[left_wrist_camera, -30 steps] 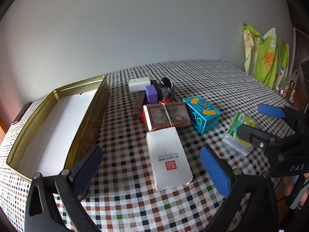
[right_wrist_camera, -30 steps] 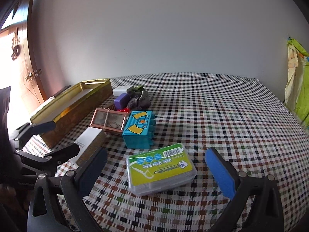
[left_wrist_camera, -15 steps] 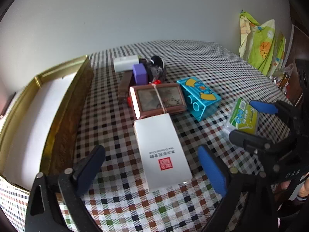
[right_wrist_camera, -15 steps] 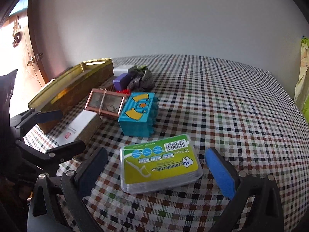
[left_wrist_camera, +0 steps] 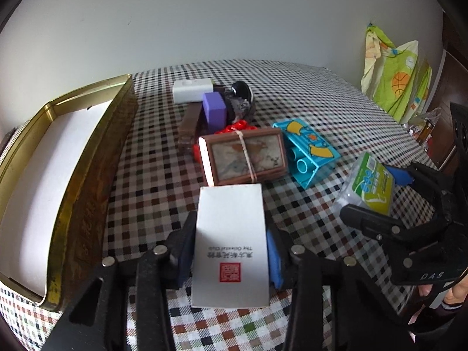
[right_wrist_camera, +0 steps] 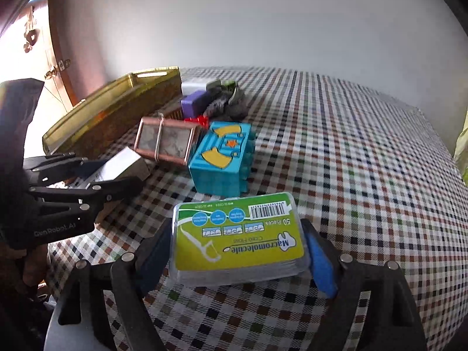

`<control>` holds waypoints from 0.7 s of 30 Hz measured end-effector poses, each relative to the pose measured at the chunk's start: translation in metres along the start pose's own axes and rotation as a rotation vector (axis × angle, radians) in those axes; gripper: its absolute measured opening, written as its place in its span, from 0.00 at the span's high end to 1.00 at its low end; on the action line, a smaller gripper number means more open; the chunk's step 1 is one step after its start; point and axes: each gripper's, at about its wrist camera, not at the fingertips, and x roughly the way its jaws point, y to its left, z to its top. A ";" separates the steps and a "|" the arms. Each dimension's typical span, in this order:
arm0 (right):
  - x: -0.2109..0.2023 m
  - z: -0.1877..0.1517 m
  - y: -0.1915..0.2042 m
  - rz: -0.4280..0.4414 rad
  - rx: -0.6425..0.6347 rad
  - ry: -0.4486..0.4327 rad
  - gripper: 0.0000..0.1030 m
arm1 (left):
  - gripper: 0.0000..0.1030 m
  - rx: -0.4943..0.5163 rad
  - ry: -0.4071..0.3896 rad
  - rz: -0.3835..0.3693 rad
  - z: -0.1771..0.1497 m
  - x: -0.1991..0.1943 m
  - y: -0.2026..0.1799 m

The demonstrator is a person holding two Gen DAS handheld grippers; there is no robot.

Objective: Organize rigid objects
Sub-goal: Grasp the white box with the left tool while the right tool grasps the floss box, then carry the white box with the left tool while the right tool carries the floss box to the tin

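A white card box [left_wrist_camera: 231,251] with a red stamp lies on the checked cloth. My left gripper [left_wrist_camera: 231,228] straddles it, jaws closing, blue pads against both long sides. A clear floss-pick box [right_wrist_camera: 238,234] with a green label sits between the fingers of my right gripper [right_wrist_camera: 238,235]. Those jaws are closing too, with the pads touching its short ends. In the left wrist view the floss-pick box [left_wrist_camera: 367,184] looks tilted in the right gripper [left_wrist_camera: 376,193]. The left gripper [right_wrist_camera: 117,172] shows at the left of the right wrist view.
An open gold tin [left_wrist_camera: 87,175] with a white liner stands at the left. Behind the white box lie a brown framed box [left_wrist_camera: 244,158] bound with a rubber band, a teal toy brick [left_wrist_camera: 307,149], a purple block [left_wrist_camera: 215,111], a white adapter [left_wrist_camera: 191,89] and dark items.
Both grippers have come forward and down over their boxes and their jaws have narrowed from wide open until the pads meet the sides of the white box and the floss-pick box.
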 end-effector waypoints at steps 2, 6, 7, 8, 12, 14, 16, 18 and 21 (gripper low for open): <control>-0.006 -0.001 0.000 -0.011 0.003 -0.037 0.19 | 0.60 0.002 -0.021 -0.004 0.000 -0.004 0.001; -0.016 -0.002 0.004 -0.045 -0.024 -0.090 0.19 | 0.60 0.013 -0.064 0.016 0.000 -0.011 -0.002; -0.019 -0.002 0.007 -0.053 -0.038 -0.107 0.19 | 0.60 0.011 -0.076 0.024 -0.001 -0.013 -0.001; -0.020 -0.002 0.009 -0.055 -0.046 -0.119 0.19 | 0.60 0.007 -0.089 0.033 -0.002 -0.014 -0.001; -0.021 0.003 0.008 -0.044 -0.029 -0.166 0.19 | 0.60 -0.002 -0.148 0.062 -0.003 -0.023 0.001; -0.021 0.004 0.006 -0.037 -0.013 -0.188 0.19 | 0.60 0.001 -0.179 0.082 -0.005 -0.028 0.001; -0.024 0.003 0.005 -0.035 -0.003 -0.213 0.19 | 0.60 0.001 -0.202 0.094 -0.006 -0.031 0.001; -0.027 0.002 0.004 -0.035 0.006 -0.239 0.19 | 0.60 -0.001 -0.223 0.108 -0.006 -0.034 0.001; -0.035 0.000 0.003 -0.042 0.025 -0.284 0.19 | 0.60 0.000 -0.254 0.127 -0.006 -0.038 0.000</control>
